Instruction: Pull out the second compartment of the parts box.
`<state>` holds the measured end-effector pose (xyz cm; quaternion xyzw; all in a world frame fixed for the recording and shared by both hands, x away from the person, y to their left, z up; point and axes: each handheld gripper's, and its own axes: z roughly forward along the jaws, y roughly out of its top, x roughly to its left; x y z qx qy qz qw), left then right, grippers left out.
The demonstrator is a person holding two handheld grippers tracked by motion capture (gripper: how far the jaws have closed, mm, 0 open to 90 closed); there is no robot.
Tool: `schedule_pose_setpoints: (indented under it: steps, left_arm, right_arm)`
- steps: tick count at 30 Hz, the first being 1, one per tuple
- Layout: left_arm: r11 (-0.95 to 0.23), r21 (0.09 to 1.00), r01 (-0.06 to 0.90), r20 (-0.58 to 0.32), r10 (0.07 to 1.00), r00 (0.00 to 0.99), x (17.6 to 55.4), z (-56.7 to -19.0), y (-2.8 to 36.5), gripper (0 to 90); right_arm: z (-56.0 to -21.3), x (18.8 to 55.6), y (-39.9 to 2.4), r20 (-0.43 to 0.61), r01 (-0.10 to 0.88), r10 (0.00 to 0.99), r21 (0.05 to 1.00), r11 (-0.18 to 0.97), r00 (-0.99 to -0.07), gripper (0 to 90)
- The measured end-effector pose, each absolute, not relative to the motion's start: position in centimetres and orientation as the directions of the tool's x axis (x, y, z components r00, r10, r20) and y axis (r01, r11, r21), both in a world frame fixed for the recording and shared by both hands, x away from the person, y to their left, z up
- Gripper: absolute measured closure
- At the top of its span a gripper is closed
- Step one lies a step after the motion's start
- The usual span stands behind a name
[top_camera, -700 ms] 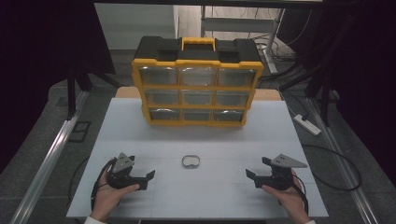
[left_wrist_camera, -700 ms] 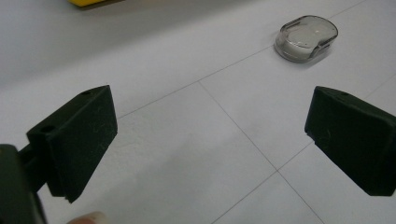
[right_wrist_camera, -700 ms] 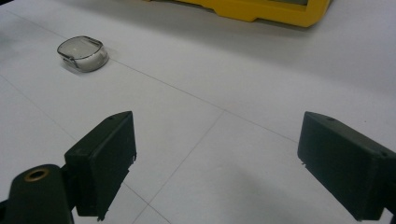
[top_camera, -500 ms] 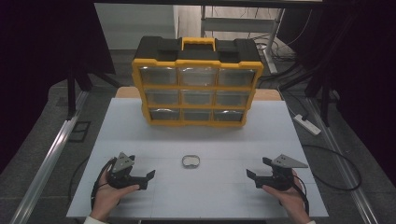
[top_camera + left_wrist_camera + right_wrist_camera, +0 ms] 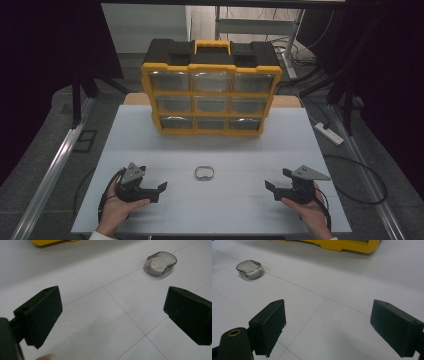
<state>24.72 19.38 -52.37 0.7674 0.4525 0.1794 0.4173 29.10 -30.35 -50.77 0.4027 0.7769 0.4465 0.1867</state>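
Note:
A small clear plastic cup [image 5: 204, 173] lies on the white table [image 5: 225, 145], midway between my two grippers. It appears at the upper right of the left gripper view [image 5: 160, 263] and at the upper left of the right gripper view [image 5: 250, 269]. My left gripper [image 5: 159, 192] rests near the table's front left, open and holding nothing [image 5: 112, 315]. At the front right, my right gripper [image 5: 272, 189] also stands open with bare table between its jaws [image 5: 328, 325]. A yellow and black organizer case [image 5: 211, 87] with clear drawers stands upright at the back of the table.
A white power strip [image 5: 328, 133] lies on the floor to the right of the table, with cables around it. A metal rail [image 5: 55, 165] runs along the left side. Bare table lies between the case and the grippers.

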Motion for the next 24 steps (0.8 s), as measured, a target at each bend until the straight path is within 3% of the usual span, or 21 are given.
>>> schedule_pose_setpoints:
  steps: [24]
  left_arm:
    - [-0.275,0.836,0.475,-0.061,0.813,0.579,24.6,-50.7,18.2,2.7]
  right_arm:
    - [-50.7,29.1,-30.4,0.081,0.466,0.783,0.84,0.279,-0.616,12.8]
